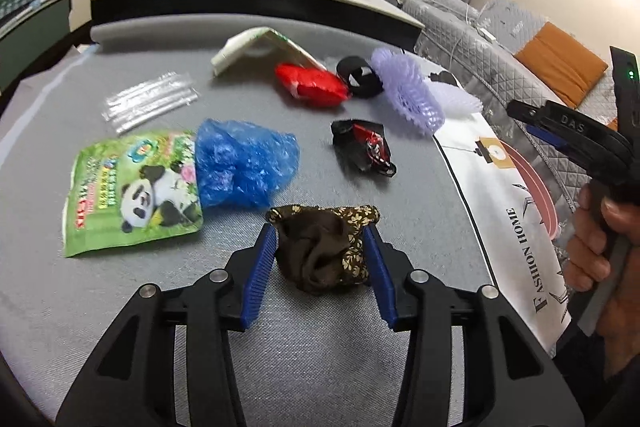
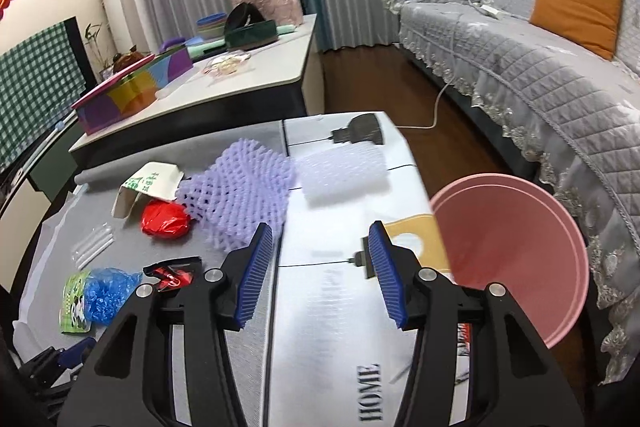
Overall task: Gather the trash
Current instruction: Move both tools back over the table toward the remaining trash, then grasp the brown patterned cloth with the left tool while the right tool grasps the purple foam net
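My left gripper (image 1: pixel 320 247) is angled down at the grey table (image 1: pixel 120 307), its blue pads on either side of a crumpled brown floral cloth (image 1: pixel 324 251) that lies on the near part of the surface. The pads sit right at the cloth's flanks, touching or just short of it; I cannot tell which, and the cloth rests on the table. To its left lie a blue plastic bag (image 1: pixel 244 163) and a green panda packet (image 1: pixel 132 191), the bag overlapping the packet's right edge. Farther off are a clear wrapper (image 1: pixel 150 101), a folded white carton (image 1: pixel 260 49), a red wrapper (image 1: pixel 312 85), a black-and-red wrapper (image 1: pixel 364 147) and a purple foam net (image 1: pixel 408 91).

My right gripper (image 2: pixel 322 267) points down over the silver mat (image 2: pixel 328 327) on the table's right part, jaws parted with nothing between them. From the left camera its black body shows at the right edge, with the hand (image 1: pixel 600 239) curled round the handle. A pink bin (image 2: pixel 516 259) stands just right of the table's edge, near my right jaw. A white foam net (image 2: pixel 344 175) lies on the mat's far part beside the purple one.
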